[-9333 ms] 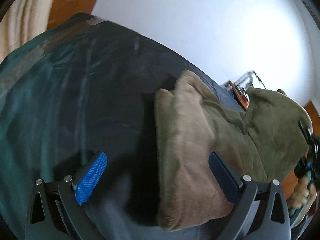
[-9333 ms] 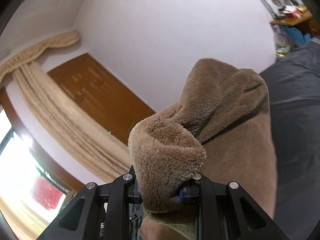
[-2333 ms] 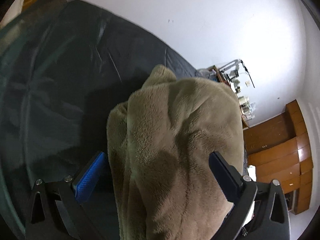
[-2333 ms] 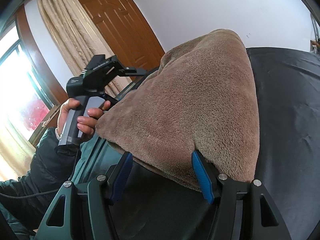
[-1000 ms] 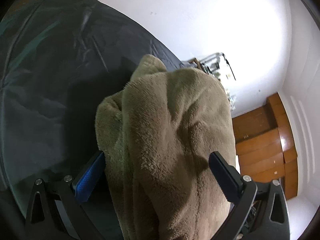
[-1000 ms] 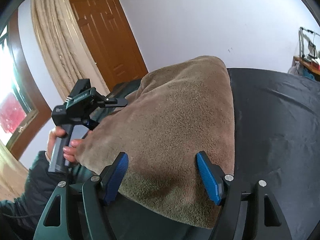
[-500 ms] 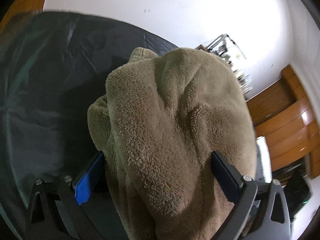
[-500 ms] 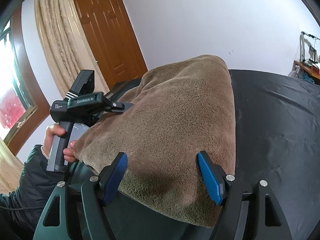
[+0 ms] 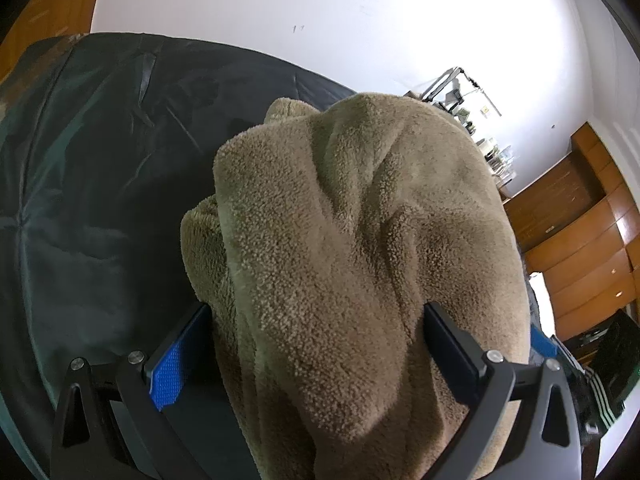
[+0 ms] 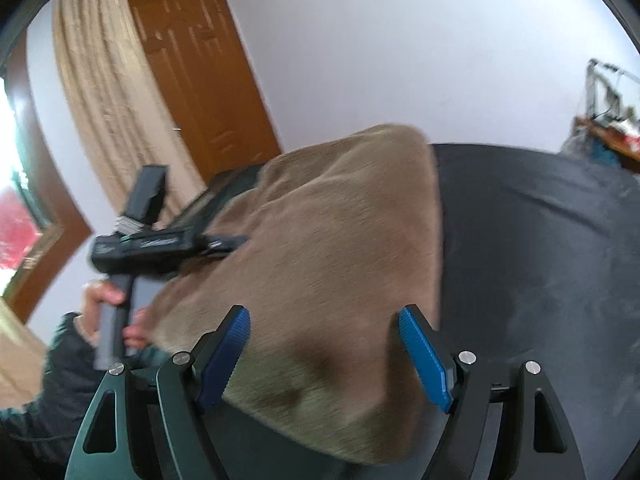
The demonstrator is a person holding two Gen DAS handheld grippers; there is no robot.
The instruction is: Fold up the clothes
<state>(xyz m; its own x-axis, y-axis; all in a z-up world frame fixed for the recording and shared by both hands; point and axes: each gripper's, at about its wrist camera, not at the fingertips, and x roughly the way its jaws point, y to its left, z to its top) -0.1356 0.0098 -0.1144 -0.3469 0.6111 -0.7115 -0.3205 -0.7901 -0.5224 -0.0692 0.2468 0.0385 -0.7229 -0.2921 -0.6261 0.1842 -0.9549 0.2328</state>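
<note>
Left gripper (image 9: 316, 344): jaws spread wide, blue pads well apart, nothing pinched. The brown fleece garment (image 9: 352, 248) fills the whole gap between the fingers and rises ahead of them in a thick, layered mound; a second thickness shows at its left edge, so it lies doubled over on itself. My reading: the open fingers straddle the bundle to press or steady it, not to grip an edge.

Right gripper (image 10: 326, 356): jaws also wide, blue pads either side of the near edge of the same garment (image 10: 332, 264), which slopes up and away from the fingertips. No fabric is clamped. The frame is motion-blurred, so the tool is likely in motion; direction cannot be told.

Outward from the right fingers, up and to the left: the left tool's body lies against the far side of the fleece, with the person's hand (image 10: 108, 312) round its grip and a dark sleeve (image 10: 60, 364) below. The two tools thus bracket the bundle from opposite sides.

Beneath and beyond the garment on both views: dark bed cover (image 9: 92, 184), which carries the fleece. Further off: wooden door (image 10: 192, 60), curtain (image 10: 96, 80), wooden cabinets (image 9: 580, 240).

Judgement: the garment sits as a compact folded stack; whether another fold is due or this is the finished shape, the frames do not settle.
</note>
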